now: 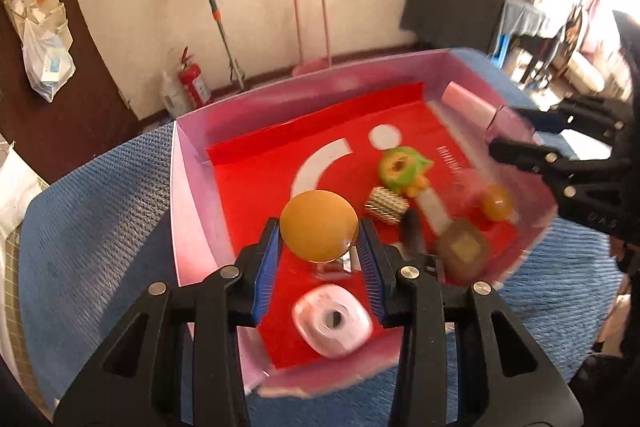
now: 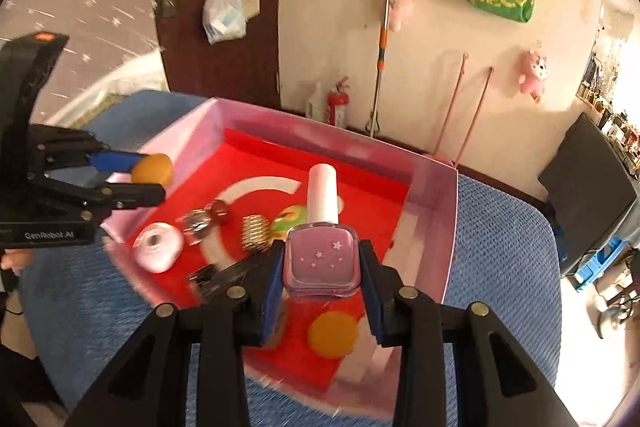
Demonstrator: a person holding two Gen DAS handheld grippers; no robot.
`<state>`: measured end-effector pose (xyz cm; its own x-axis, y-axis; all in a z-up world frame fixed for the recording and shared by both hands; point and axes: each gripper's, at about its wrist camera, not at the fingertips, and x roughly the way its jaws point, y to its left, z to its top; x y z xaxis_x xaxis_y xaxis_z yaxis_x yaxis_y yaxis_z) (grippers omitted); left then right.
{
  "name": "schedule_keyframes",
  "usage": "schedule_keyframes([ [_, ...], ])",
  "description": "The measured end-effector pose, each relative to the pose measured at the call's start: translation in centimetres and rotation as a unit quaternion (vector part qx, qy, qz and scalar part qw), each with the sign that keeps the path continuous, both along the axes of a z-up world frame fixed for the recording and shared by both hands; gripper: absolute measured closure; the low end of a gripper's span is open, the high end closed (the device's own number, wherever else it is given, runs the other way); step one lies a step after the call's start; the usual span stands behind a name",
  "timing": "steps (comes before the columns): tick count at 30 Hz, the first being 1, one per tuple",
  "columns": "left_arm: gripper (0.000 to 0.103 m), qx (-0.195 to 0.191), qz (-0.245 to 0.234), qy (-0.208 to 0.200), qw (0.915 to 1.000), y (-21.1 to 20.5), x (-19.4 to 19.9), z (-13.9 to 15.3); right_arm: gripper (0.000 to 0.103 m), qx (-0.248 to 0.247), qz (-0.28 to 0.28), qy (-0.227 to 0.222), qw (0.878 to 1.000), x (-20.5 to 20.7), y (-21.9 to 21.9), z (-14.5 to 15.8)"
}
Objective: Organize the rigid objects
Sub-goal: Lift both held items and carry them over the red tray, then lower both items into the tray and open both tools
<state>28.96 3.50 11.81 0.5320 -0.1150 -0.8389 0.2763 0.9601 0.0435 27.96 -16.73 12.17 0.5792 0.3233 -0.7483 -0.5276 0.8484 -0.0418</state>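
Left gripper (image 1: 319, 251) pinches the orange ball (image 1: 319, 225) above the box's (image 1: 188, 195) near-left corner, lifted for sorting; in the right wrist view, right gripper (image 2: 320, 267) clamps the pink nail-polish bottle (image 2: 321, 259) upright over the near edge, cap clear of its pads

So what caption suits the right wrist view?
Right gripper holds a square pink nail-polish bottle above the red-lined pink box.
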Motion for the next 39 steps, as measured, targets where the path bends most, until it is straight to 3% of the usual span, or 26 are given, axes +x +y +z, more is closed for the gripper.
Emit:
schedule_keyframes([
  [5,0.067,0.039,-0.002,0.04,0.9984,-0.5,2.6,-2.1,0.065,-0.043,0.0,0.035,0.998,3.7,1.7,-1.3],
  [12,0.067,0.056,0.008,0.08,0.9952,-1.0,5.2,-3.9,0.065,-0.113,-0.008,0.071,0.991,7.0,3.6,-4.0],
  [18,0.067,0.07,0.008,0.101,0.9924,-1.4,5.9,-4.9,0.065,-0.141,-0.009,0.101,0.985,8.4,3.8,-5.6],
  [27,0.067,0.07,0.013,0.117,0.9906,-1.1,6.4,-5.8,0.065,-0.152,-0.012,0.14,0.978,9.9,3.4,-7.3],
  [39,0.066,0.069,0.021,0.123,0.9898,-1.0,7.3,-6.3,0.065,-0.156,-0.011,0.142,0.977,10.4,3.3,-7.8],
])
